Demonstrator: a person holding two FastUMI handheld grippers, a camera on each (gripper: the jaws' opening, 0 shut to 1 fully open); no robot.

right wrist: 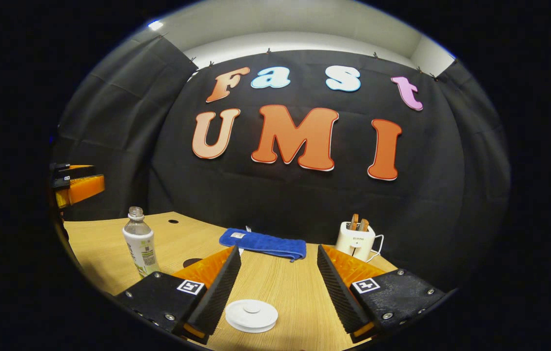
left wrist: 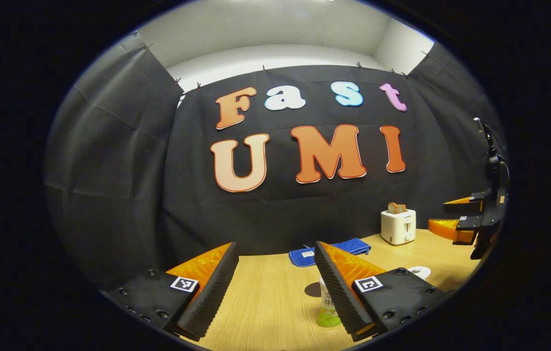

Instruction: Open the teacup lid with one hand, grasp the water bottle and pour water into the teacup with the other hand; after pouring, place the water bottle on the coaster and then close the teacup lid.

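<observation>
Both grippers hang released above the desk [right wrist: 280, 278]: left gripper [left wrist: 275, 287] beside the bottle [left wrist: 328, 309], right gripper [right wrist: 278, 287] over the lid [right wrist: 251, 315].

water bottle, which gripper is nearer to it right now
Left. In the left gripper view the water bottle stands just behind one finger of the open left gripper. In the right gripper view the bottle stands off to the side, beyond the open right gripper.
</observation>
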